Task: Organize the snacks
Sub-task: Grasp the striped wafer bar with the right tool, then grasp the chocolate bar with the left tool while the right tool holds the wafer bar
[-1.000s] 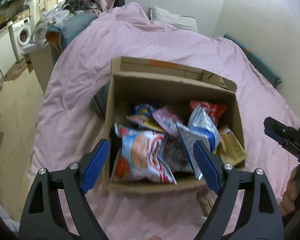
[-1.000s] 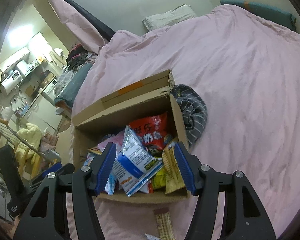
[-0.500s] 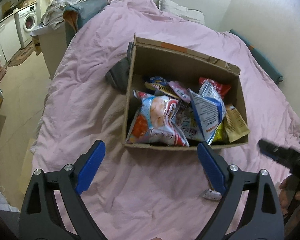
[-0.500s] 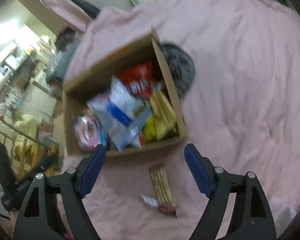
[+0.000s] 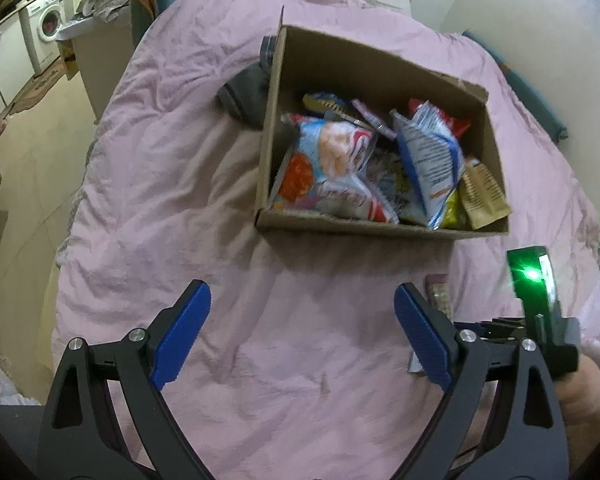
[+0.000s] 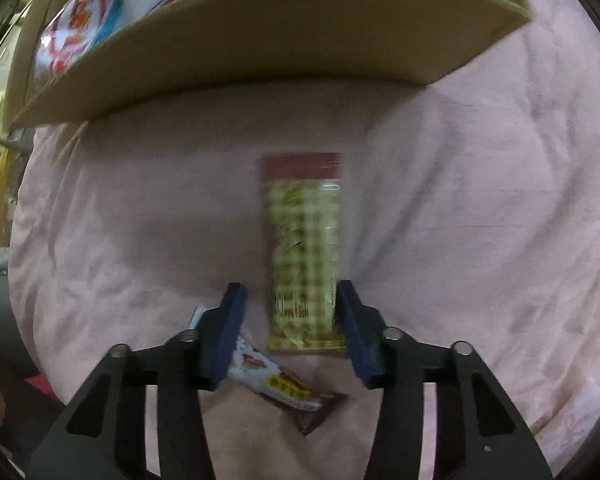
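Snack packet point(image 6: 302, 248) in yellow check, flat on pink bed cover point(image 6: 480, 200), between the pads of right hand-held gripper point(image 6: 290, 320); jaws just closing, right pad at its edge, left pad apart, not clenched. Cardboard box point(image 5: 340, 224) of snacks just ahead. Small wrapped bar point(image 6: 284, 388) beneath left pad. Left hand-held gripper point(image 5: 302, 300) released, empty, above bare cover.

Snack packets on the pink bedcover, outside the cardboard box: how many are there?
2. A long checked packet lies between the closing right gripper fingers; a small bar lies nearer the camera, partly under the left finger. Others may be hidden.
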